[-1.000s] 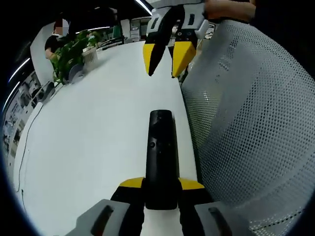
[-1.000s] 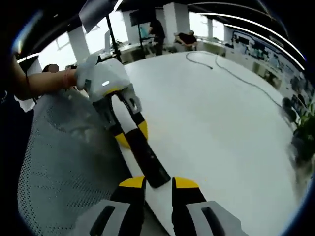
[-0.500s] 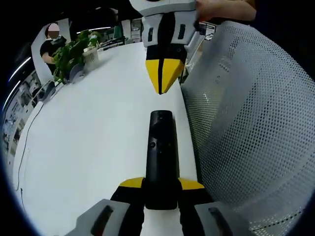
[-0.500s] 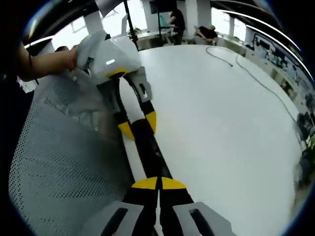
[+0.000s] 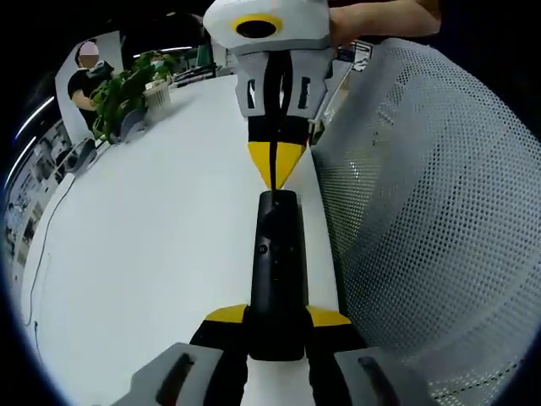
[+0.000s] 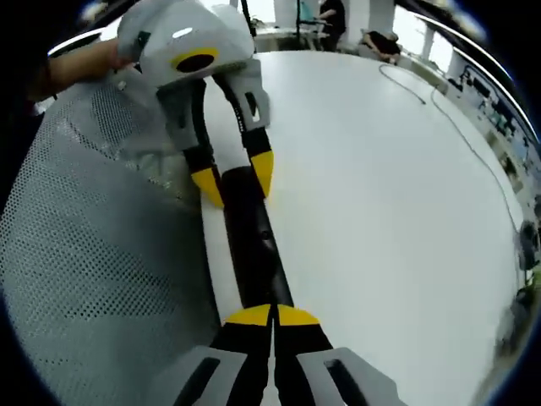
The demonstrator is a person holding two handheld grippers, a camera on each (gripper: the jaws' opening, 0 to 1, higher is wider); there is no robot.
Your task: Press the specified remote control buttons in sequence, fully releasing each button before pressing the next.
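- L gripper view, nearest: left gripper (image 5: 276,320) at bottom, yellow-tipped jaws pinching near end of black remote control (image 5: 276,271) from both sides.
- Remote lies lengthwise on white table (image 5: 152,237), close to table edge on the right; small round button visible on its upper face, others too small to tell.
- Just past the remote's far end: right gripper (image 5: 274,173) coming in from top, jaws pressed together into one yellow point, tip touching remote's far end.
- Right of the remote: grey mesh chair back (image 5: 431,228), just beside table edge.
- Farther left: potted plant (image 5: 127,89) on table, person seated behind it; thin cable along left rim of table.
- R gripper view, nearest: right gripper (image 6: 272,317) at bottom, jaws closed tight, yellow tips meeting on near end of remote control (image 6: 252,245).
- Mid: left gripper (image 6: 232,179) gripping remote's other end, one yellow tip on each side; grey-white body above it, a hand at its upper left.
- Mesh chair back (image 6: 93,279) to the left, table (image 6: 389,194) to the right.
- Far: cable (image 6: 456,127) trailing across table; people at far desks, details unclear.
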